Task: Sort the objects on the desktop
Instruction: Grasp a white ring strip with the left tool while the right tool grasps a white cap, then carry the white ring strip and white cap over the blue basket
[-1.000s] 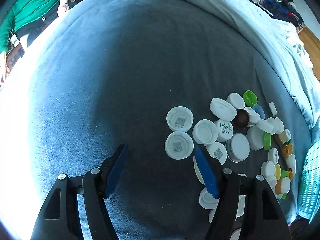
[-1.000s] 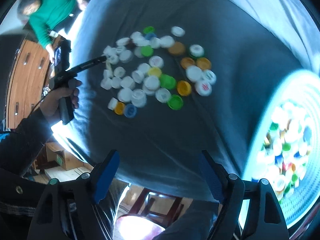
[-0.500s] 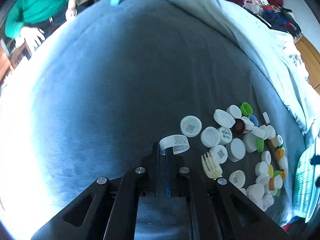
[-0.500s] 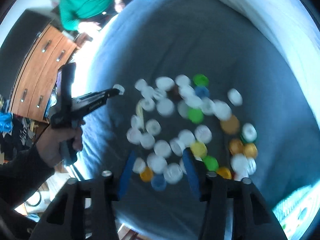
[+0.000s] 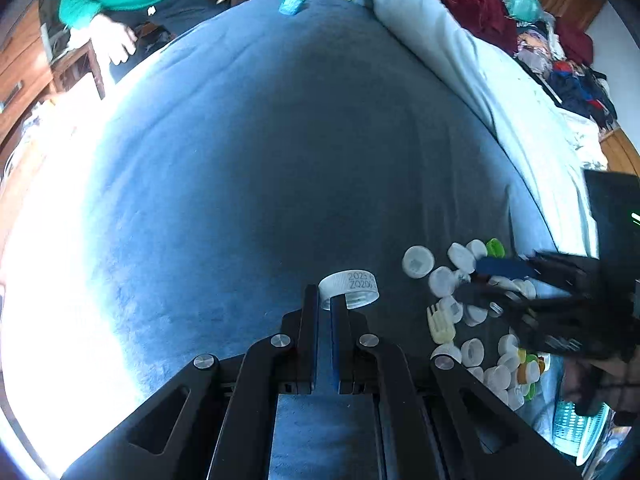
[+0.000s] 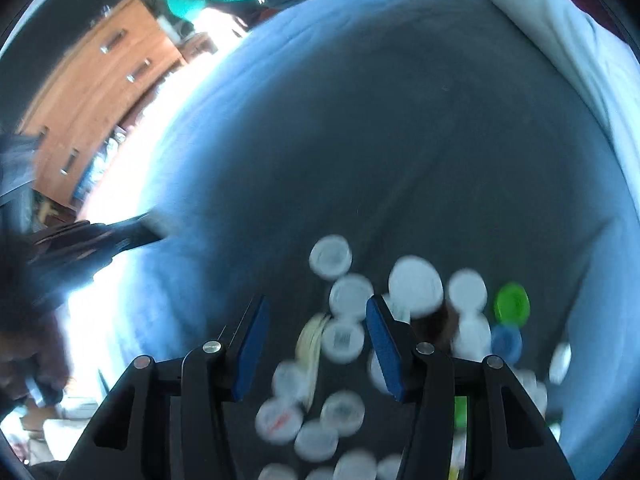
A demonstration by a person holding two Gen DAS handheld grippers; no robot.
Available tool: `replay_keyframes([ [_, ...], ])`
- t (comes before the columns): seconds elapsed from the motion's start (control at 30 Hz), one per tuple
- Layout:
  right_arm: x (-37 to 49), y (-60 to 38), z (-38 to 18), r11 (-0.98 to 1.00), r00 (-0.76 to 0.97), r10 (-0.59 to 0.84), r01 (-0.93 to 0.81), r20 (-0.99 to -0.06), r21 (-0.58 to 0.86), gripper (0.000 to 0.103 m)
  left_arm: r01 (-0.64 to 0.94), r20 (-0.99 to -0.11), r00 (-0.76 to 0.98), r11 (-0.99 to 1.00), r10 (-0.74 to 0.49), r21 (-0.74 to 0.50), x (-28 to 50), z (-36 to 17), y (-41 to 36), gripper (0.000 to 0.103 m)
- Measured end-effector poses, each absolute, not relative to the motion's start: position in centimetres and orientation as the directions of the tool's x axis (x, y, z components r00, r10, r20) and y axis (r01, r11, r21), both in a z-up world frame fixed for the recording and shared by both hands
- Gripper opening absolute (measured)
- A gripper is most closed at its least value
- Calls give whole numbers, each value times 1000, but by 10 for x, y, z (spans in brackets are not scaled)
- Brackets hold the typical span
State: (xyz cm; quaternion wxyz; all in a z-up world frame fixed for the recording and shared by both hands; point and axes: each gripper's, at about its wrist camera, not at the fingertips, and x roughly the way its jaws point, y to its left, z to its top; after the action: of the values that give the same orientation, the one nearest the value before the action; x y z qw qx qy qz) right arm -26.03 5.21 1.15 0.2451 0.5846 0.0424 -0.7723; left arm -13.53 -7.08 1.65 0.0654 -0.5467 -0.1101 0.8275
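Both grippers are black, with cut-out linkage arms, round silver screws and flat blue pads: left gripper (image 5: 324,310), right gripper (image 6: 316,330). Left of the right gripper shows what may be a dark sleeve, blurred.

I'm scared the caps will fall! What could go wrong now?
The left tool pinches only the thin rim of the white cap, so it might slip out. The right tool hangs open over crowded caps; closing there could knock neighbours aside or catch the cream fork too. That view is blurry, so aiming may be off.
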Motion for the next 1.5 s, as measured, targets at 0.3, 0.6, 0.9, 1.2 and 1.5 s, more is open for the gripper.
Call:
replay_keyframes([
  [0.3,-281,20,-34,-849,-153,-228,515,-962,119,41,66,-910,-370,-972,186,-225,-139,13,-80,3],
  [0.6,-279,53,31,-891,-199,-280,417,-939,177,33,74,-942,-324,-990,92,-123,-158,44,-60,3],
  [0.9,-244,112,182,-905,-347,-362,352,-865,238,33,4,-917,-396,-998,51,-58,-175,145,-1,3],
  [1.2,-201,168,284,-913,-490,-367,351,-791,206,33,-81,-869,-493,-997,51,-13,-174,231,60,3],
  [1.5,-173,222,302,-949,-573,-306,247,-761,195,33,-184,-839,-538,-983,84,19,-174,263,120,3],
])
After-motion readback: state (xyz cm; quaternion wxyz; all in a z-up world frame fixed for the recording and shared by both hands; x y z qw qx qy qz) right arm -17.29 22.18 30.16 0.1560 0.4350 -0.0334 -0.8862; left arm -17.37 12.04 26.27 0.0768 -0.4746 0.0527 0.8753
